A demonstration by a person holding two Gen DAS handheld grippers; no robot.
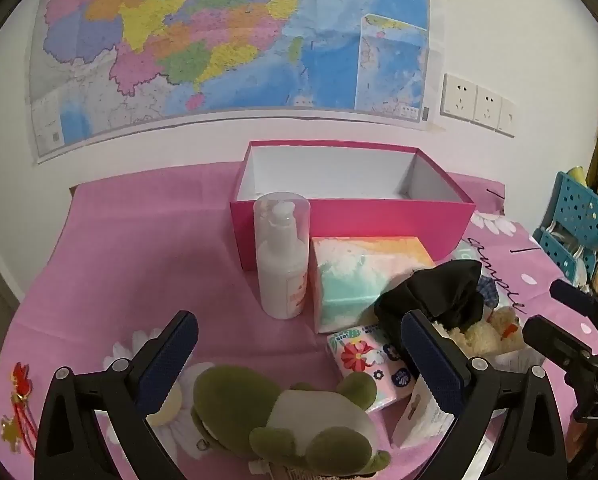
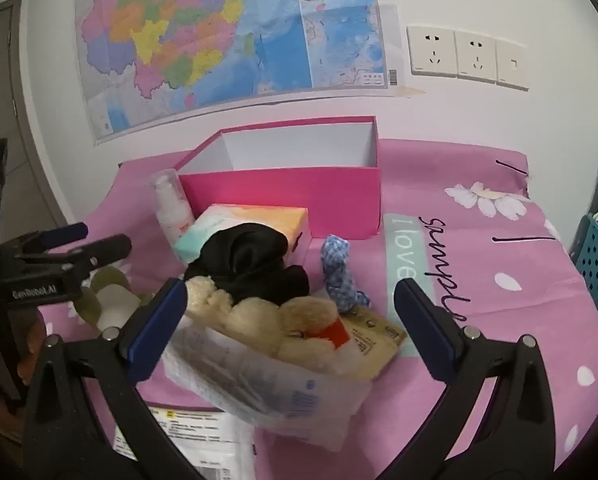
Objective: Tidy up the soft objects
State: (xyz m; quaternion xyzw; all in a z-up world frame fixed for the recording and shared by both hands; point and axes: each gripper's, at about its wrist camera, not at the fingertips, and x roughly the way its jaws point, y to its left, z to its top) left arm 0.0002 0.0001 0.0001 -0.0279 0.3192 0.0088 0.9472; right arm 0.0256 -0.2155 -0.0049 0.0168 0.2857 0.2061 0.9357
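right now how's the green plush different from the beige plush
The green plush is olive with a white belly; the beige plush is tan with a red patch. The green one lies directly on the pink cloth between the open left gripper fingers; the beige one rests on a clear plastic bag. Both are ungrasped.
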